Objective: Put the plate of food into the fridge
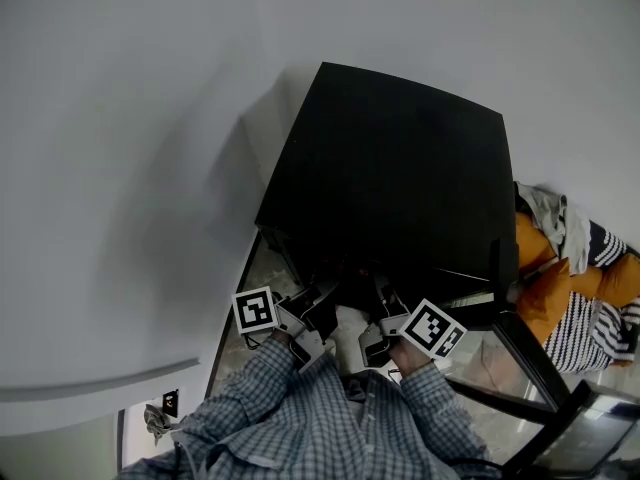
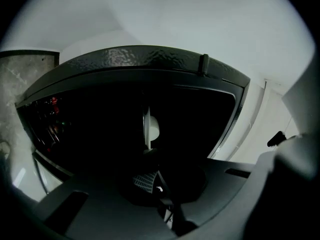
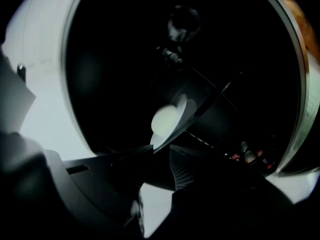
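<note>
From above, the black fridge [image 1: 390,178] stands against a white wall, its dark inside facing me. A white plate [image 1: 350,330] sits between my two grippers at the fridge's open front. My left gripper [image 1: 310,328] holds its left rim and my right gripper [image 1: 375,333] its right rim. In the left gripper view the plate [image 2: 147,129] shows edge-on with a pale round piece of food [image 2: 154,129] on it, and the left gripper [image 2: 152,166] is shut on its rim. In the right gripper view the plate [image 3: 182,111] carries the pale food [image 3: 165,120], with the right gripper [image 3: 161,151] shut on the near rim.
The fridge door [image 1: 525,363] stands open at the right. Orange and striped fabric [image 1: 570,288] lies beyond it. Small red and green items [image 3: 247,154] sit deep inside the fridge. A white wall [image 1: 120,168] runs along the left, with stone-patterned floor [image 1: 250,278] below.
</note>
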A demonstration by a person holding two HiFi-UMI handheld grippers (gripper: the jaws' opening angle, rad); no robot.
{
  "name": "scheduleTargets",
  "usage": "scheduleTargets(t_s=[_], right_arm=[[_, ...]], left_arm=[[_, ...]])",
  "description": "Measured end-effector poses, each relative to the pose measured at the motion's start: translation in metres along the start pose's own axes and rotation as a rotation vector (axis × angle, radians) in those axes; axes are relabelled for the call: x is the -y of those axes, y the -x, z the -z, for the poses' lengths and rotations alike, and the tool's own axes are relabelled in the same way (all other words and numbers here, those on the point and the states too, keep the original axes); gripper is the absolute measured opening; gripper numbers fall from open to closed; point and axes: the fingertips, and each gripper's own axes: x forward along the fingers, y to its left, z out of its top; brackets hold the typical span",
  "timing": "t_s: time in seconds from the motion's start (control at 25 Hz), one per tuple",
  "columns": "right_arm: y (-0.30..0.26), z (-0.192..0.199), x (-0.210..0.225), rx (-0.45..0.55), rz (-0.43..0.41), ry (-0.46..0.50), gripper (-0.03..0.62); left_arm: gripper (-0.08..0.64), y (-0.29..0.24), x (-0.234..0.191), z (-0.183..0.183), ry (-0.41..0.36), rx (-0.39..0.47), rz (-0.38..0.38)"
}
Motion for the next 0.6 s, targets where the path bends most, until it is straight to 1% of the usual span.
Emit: scheduleTargets(t_s=[0.12, 0.24, 0.36, 0.4, 0.44, 0.48, 0.56, 0.6], right_arm=[[0.007, 0.006, -0.005, -0.034, 0.004, 0.093, 0.086], [0.017, 0.004, -0.01, -0.015, -0.003, 0.17, 0.083], [0.027, 0.003, -0.015, 0.003, 0.012, 0.29, 0.043], [0.031, 0.003, -0.018, 0.004, 0.015, 0.333, 0.029], [0.034, 0.004, -0.021, 0.003, 0.015, 0.373, 0.015], [0.038, 0.004, -0.025, 0.002, 0.014, 0.411, 0.008], [0.044, 0.003, -0.03, 0.005, 0.015, 0.481, 0.006], [0.048, 0.002, -0.033, 0.011, 0.016, 0.511, 0.006]], left_arm=[[0.006, -0.002, 0.006, 0.001, -0.069, -0.001, -0.016], [0.006, -0.004, 0.011, 0.004, -0.143, -0.003, -0.047], [0.006, -0.005, 0.016, 0.008, -0.174, -0.005, -0.061], [0.006, -0.005, 0.017, 0.009, -0.205, -0.014, -0.08], [0.006, -0.004, 0.017, 0.011, -0.264, -0.03, -0.108], [0.006, -0.004, 0.018, 0.012, -0.342, -0.052, -0.13], [0.006, -0.008, 0.028, 0.017, -0.49, -0.096, -0.138], [0.006, -0.01, 0.033, 0.02, -0.544, -0.112, -0.139]])
